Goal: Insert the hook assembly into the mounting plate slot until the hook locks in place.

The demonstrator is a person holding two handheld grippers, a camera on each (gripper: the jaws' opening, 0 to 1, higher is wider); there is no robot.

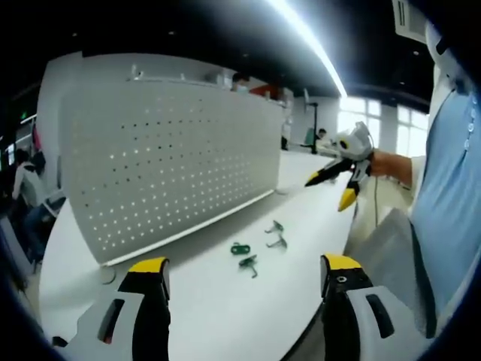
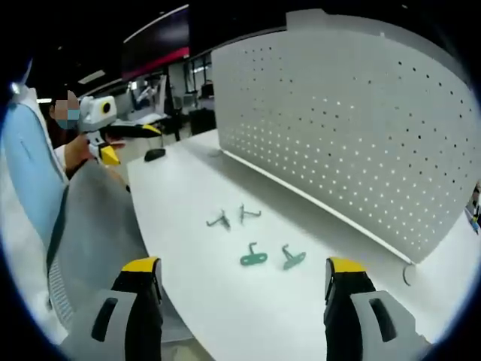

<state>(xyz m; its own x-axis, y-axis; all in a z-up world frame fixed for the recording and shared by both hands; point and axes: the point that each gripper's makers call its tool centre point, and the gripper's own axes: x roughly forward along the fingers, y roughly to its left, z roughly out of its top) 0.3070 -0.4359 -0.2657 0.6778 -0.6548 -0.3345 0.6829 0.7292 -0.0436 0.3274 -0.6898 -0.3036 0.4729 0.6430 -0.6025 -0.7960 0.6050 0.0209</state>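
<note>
in the left gripper view my left gripper (image 1: pixel 245 280) hangs above the white table (image 1: pixel 225 316) with its jaws wide apart and nothing between them; ahead lie two green hooks (image 1: pixel 243 256) and two grey hooks (image 1: pixel 276 234), loose on the tabletop, near the foot of the upright perforated mounting plate (image 1: pixel 165 158) but not in it; my right gripper (image 2: pixel 244 281) is likewise spread open and empty, the green hooks (image 2: pixel 270 257) lying just beyond its tips.

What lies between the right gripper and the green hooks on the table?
In the right gripper view, only bare white table lies between the right gripper and the green hooks.
</note>
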